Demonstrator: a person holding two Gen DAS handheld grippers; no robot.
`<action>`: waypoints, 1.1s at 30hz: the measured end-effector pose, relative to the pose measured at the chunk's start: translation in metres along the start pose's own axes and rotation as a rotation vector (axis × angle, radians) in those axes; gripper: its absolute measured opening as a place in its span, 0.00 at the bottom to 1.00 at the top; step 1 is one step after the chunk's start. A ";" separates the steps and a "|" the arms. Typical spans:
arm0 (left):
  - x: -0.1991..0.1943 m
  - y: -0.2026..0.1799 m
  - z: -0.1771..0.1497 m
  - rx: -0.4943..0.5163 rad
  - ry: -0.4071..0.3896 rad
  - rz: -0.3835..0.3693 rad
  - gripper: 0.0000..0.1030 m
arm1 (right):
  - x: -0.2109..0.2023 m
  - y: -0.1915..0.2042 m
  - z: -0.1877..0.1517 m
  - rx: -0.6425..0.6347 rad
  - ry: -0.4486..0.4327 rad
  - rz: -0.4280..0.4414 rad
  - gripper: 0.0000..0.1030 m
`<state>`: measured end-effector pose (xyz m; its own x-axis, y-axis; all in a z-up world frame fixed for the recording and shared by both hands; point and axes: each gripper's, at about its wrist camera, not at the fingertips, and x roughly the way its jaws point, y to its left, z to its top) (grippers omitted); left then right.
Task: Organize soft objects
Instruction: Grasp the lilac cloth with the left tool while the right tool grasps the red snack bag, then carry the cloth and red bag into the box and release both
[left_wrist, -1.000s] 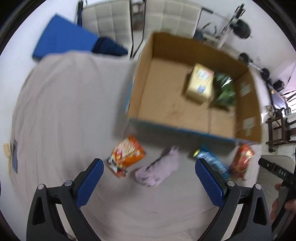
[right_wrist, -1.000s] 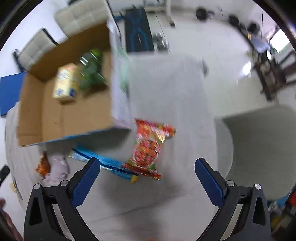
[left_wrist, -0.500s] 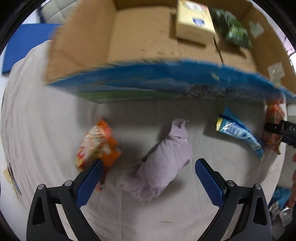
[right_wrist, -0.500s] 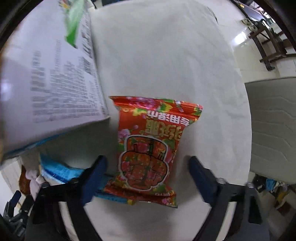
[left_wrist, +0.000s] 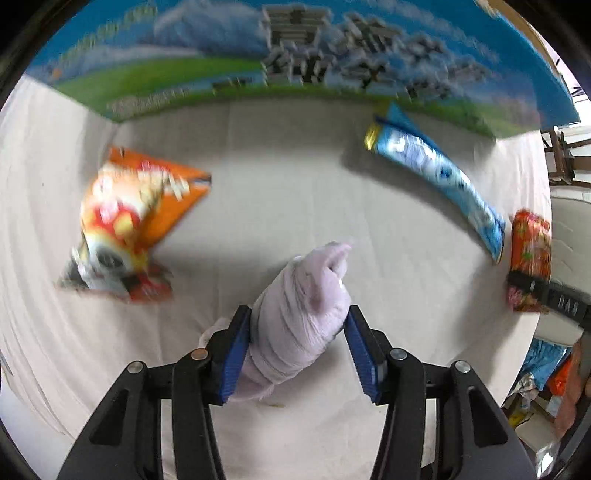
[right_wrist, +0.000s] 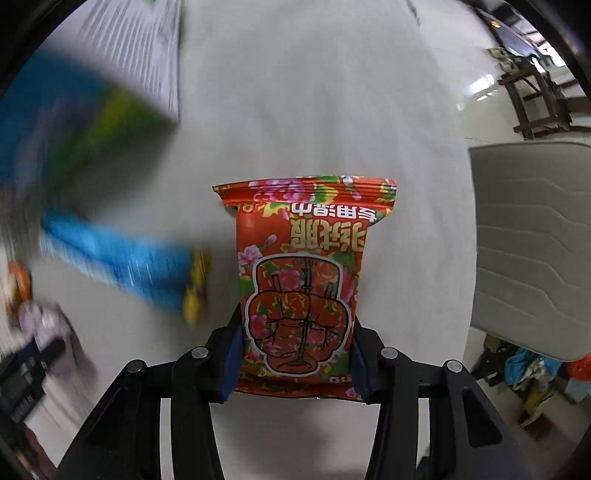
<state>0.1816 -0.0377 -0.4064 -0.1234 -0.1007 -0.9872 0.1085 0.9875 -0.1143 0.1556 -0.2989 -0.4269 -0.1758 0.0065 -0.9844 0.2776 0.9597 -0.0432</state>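
My left gripper (left_wrist: 300, 349) is closed around a rolled pale lilac cloth (left_wrist: 303, 317) lying on the white tablecloth; both blue pads press its sides. My right gripper (right_wrist: 293, 360) is closed around a red flowered wet-wipe packet (right_wrist: 303, 280); it also shows in the left wrist view (left_wrist: 530, 258) at the far right. An orange snack bag (left_wrist: 129, 221) lies left of the cloth. A blue snack bag (left_wrist: 436, 173) lies to the right, and shows blurred in the right wrist view (right_wrist: 118, 254).
The cardboard box with a printed blue and green side (left_wrist: 295, 55) stands just behind the items, and at upper left in the right wrist view (right_wrist: 74, 110). A grey padded chair (right_wrist: 532, 240) stands beyond the table's right edge. Clutter lies on the floor (right_wrist: 524, 373).
Both grippers dropped down onto the table and narrowed from wide open: the left onto the lilac cloth, the right onto the red packet.
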 end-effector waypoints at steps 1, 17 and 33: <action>0.002 0.000 -0.002 -0.006 -0.003 0.001 0.48 | 0.004 -0.001 -0.011 -0.014 0.010 -0.001 0.49; -0.014 -0.012 0.003 -0.025 -0.040 0.013 0.45 | 0.010 0.008 -0.022 -0.011 -0.044 -0.013 0.46; -0.188 -0.045 -0.023 0.036 -0.341 -0.129 0.44 | -0.165 0.052 -0.060 -0.199 -0.303 0.189 0.46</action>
<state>0.1778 -0.0603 -0.2131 0.1970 -0.2645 -0.9440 0.1490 0.9598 -0.2378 0.1421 -0.2332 -0.2563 0.1548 0.1334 -0.9789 0.0846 0.9854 0.1476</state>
